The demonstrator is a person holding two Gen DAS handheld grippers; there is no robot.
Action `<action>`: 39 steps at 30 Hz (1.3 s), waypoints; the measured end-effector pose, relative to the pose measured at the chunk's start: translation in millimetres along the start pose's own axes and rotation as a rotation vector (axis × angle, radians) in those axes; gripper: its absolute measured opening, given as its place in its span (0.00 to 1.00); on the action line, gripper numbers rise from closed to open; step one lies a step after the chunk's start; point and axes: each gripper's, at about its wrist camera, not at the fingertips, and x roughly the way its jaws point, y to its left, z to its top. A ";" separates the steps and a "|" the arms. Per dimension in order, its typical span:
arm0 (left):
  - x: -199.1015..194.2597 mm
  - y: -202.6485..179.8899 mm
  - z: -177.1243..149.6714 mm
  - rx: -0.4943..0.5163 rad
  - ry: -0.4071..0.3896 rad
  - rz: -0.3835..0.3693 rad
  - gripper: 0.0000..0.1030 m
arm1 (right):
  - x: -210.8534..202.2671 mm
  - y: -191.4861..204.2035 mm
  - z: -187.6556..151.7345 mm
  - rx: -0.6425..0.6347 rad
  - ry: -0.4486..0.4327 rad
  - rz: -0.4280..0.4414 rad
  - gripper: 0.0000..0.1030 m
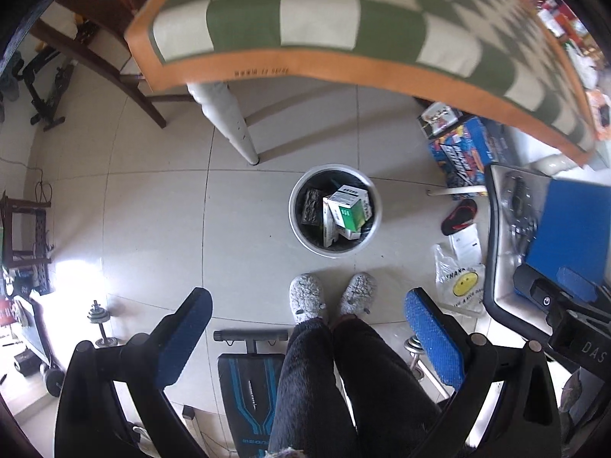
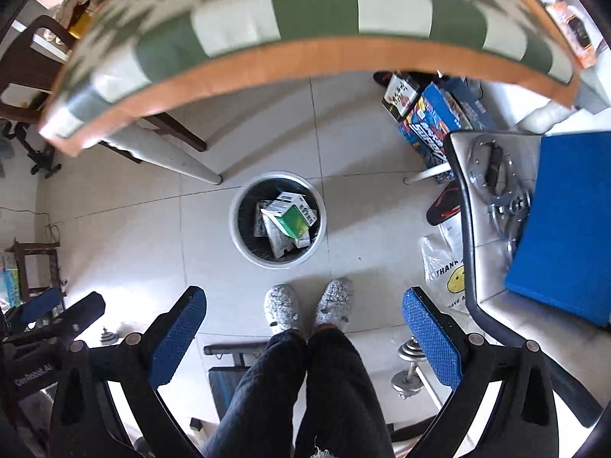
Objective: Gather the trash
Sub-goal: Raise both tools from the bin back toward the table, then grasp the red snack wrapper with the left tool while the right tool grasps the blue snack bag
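Both hand-held grippers (image 1: pixel 307 334) (image 2: pixel 303 330) gape above floor beside bin (image 1: pixel 299 225).

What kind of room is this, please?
Probably a lived-in room of a home, used for dining and exercise: a table with a checked cloth, a trash bin on the tiled floor, dumbbells, and the person's fuzzy slippers. Both grippers hang open and empty.

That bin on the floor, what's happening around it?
A person in grey slippers stands over the bin, holding a hand-held gripper in each hand. The left gripper and right gripper are both open and empty. The bin already holds cartons. A plastic bag lies on the floor nearby.
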 end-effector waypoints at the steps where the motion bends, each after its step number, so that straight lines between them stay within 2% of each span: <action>1: -6.4 0.1 -1.1 0.004 -0.006 -0.001 1.00 | -12.8 1.1 -2.4 -0.001 -0.004 0.000 1.00; 6: -43.6 0.5 -1.8 0.013 -0.040 -0.021 1.00 | -62.7 4.2 -11.6 0.016 -0.018 0.006 1.00; 10: -76.1 -2.3 12.6 0.026 -0.110 -0.013 1.00 | -98.8 3.5 -9.1 0.049 -0.039 0.050 1.00; 14: -105.2 -10.6 47.2 0.044 -0.184 0.002 1.00 | -128.7 1.9 11.1 0.085 -0.084 0.103 1.00; 17: -127.0 -17.1 85.0 0.055 -0.255 0.034 1.00 | -148.3 -4.1 42.5 0.119 -0.125 0.144 1.00; 22: -149.3 -31.2 172.3 0.041 -0.343 0.063 1.00 | -175.4 -20.0 118.6 0.139 -0.204 0.162 1.00; 25: -152.9 -44.0 231.4 0.011 -0.354 0.067 1.00 | -180.9 -39.1 180.8 0.153 -0.229 0.162 1.00; 31: -134.8 -77.9 361.9 -0.076 -0.303 0.027 1.00 | -162.3 -86.3 330.1 0.220 -0.211 0.192 1.00; 35: -91.4 -104.1 449.8 -0.115 -0.208 -0.029 1.00 | -137.1 -120.1 426.3 0.265 -0.195 0.166 1.00; 39: -45.5 -118.1 519.0 -0.172 -0.137 -0.089 0.96 | -96.2 -157.5 517.6 0.315 -0.139 0.170 1.00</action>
